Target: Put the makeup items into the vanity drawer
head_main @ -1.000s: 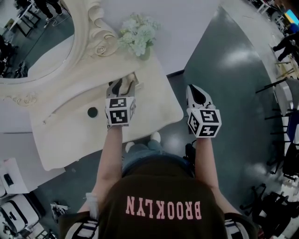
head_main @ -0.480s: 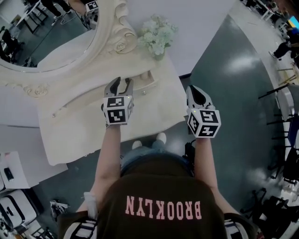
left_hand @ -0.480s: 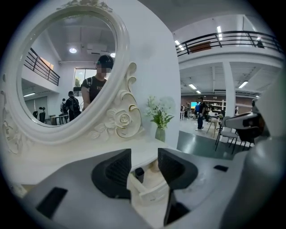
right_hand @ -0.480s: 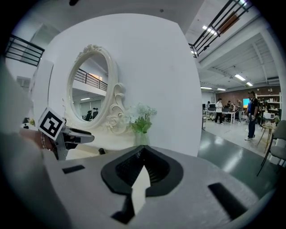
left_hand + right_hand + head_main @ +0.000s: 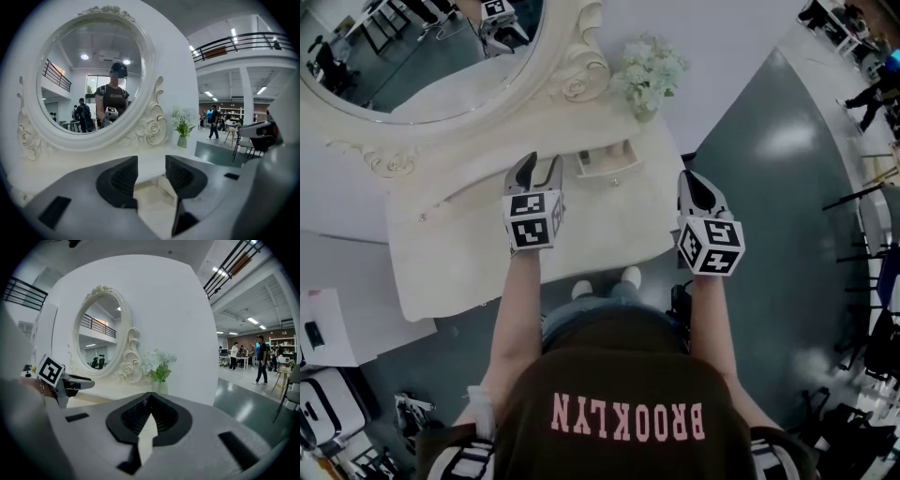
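Looking over the desk (image 5: 487, 253), no makeup shows on its top. The drawer (image 5: 614, 172) stands open, and small bits may lie inside, too tiny to tell. The left hand-held gripper (image 5: 540, 167) hangs just left of the drawer, jaws wide, nothing in them. The right hand-held gripper (image 5: 694, 183) is right of the drawer, pinched closed and empty. The job looks nearly done; maybe only closing the drawer is left

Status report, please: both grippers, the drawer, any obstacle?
Left gripper open, empty, over the vanity top. Right gripper shut, empty, beyond its right edge. Small drawer ahead of the left one; no makeup visible, path clear.
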`<state>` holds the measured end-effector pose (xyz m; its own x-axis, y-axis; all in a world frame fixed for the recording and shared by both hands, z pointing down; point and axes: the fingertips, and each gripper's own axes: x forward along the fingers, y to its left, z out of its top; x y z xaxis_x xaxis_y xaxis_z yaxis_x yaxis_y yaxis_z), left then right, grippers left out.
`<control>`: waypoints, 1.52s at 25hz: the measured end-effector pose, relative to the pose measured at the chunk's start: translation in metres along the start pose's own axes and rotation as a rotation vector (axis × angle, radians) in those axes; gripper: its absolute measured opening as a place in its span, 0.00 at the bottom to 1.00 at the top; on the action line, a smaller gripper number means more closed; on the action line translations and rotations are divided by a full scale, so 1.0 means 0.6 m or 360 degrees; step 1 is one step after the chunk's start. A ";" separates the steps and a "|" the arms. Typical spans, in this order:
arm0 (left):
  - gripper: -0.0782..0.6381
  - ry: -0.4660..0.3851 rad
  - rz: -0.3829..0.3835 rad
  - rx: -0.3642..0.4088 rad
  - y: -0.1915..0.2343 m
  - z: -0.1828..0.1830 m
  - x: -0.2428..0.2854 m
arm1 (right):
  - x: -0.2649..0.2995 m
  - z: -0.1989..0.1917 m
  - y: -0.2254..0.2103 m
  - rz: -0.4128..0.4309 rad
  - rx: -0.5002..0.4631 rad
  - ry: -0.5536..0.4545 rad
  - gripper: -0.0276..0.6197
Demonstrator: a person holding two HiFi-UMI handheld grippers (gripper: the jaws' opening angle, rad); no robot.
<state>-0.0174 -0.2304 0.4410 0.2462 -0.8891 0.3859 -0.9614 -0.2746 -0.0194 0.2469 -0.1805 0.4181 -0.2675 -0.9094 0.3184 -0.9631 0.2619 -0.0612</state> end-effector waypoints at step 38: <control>0.40 0.0521 -0.0149 -0.0218 0.069 -0.277 -0.030 | 0.031 -0.200 0.147 0.0077 0.0055 0.0475 0.03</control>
<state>-0.0822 -0.1647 0.5868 0.3028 -0.6919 0.6554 -0.9495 -0.2780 0.1452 0.1601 -0.1358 0.5322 -0.2979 -0.7598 0.5779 -0.9513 0.2866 -0.1135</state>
